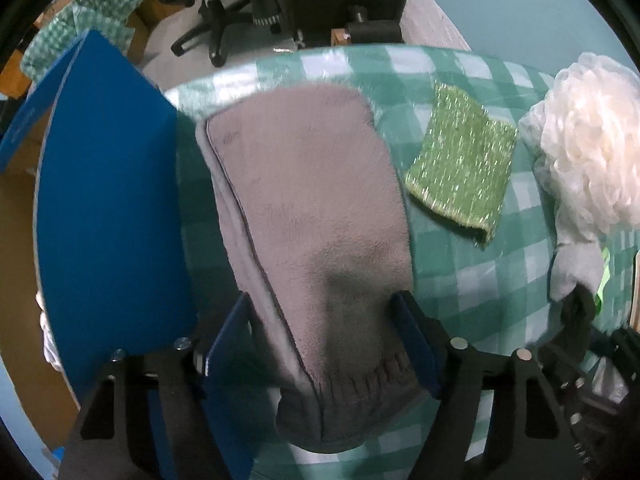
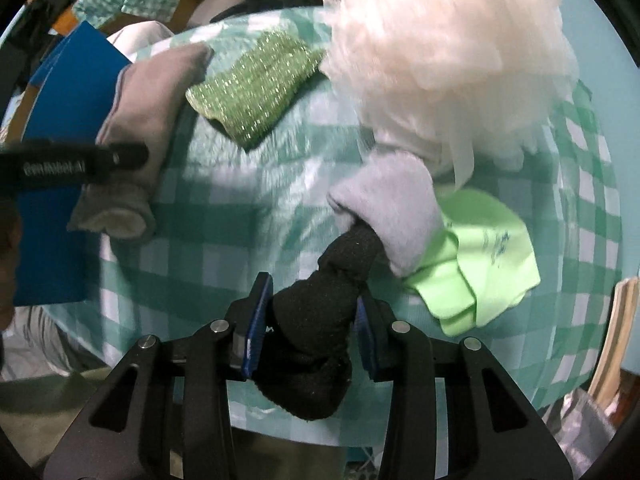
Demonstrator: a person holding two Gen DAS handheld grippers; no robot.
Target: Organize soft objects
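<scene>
Matt grey fleece cloth [image 1: 312, 216], a glittery green woven scrubber [image 1: 460, 168], a white gauzy mesh puff [image 2: 444, 52], all on a glossy checked plastic tablecloth [image 2: 248, 216].

One readable mark: pale lettering "GenRobot.AI" on the side of the black gripper body [image 2: 72, 164] that comes in from the left edge of the right wrist view, partly blurred but legible. Dark blue handwriting-like marks on the lime green cloth [image 2: 492, 248], right side of that view, too small and smeared to read. Faint pale print along the edge of the blue box flap [image 1: 20, 128], far left in the left wrist view, not legible. Small dark mark near the far left corner of the grey towel [image 1: 312, 208], shape only, unreadable. No numbers or signs legible anywhere else.
</scene>
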